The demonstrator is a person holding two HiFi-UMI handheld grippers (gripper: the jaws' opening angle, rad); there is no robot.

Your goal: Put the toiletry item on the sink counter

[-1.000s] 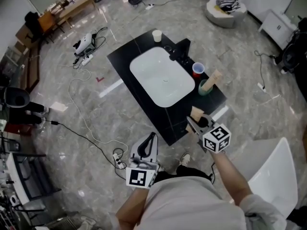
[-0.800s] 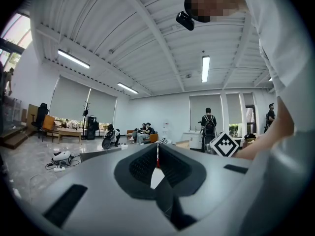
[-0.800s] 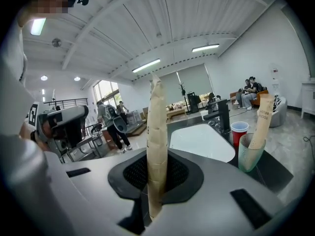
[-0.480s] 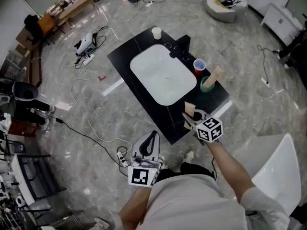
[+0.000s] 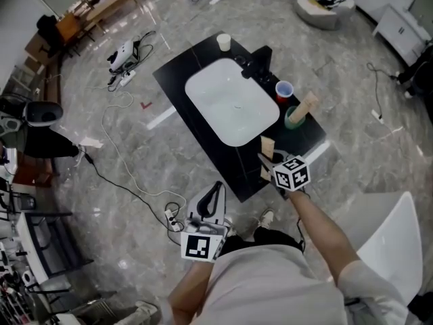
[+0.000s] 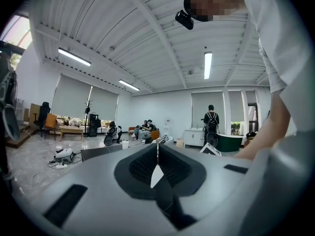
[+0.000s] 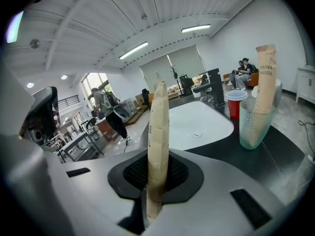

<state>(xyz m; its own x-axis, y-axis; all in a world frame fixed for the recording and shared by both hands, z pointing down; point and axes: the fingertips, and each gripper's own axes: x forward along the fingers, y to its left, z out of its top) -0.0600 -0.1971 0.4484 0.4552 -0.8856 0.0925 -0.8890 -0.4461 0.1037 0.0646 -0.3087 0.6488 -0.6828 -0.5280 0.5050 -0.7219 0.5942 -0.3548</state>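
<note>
My right gripper [image 5: 269, 162] is shut on a flat tan paper toothbrush packet [image 5: 268, 147], held upright over the near right end of the black sink counter [image 5: 218, 160]. In the right gripper view the packet [image 7: 158, 141] stands between the closed jaws of the right gripper [image 7: 155, 183], with the white basin [image 7: 197, 123] beyond it. My left gripper [image 5: 211, 200] hangs off the counter near the person's body, over the floor. Its jaws meet with nothing between them in the left gripper view, where the left gripper [image 6: 157, 167] points level into the room.
On the counter's right side stand a green cup [image 5: 293, 119] holding another tan packet, a red cup [image 5: 283, 93] and a black faucet [image 5: 259, 62]. A white paper cup [image 5: 223, 42] sits at the far corner. A white chair [image 5: 382, 244] is at the right; cables and a power strip [image 5: 172, 219] lie on the floor.
My right gripper has come down and forward with the packet, now over the counter's near end. The left gripper has stayed where it was.
</note>
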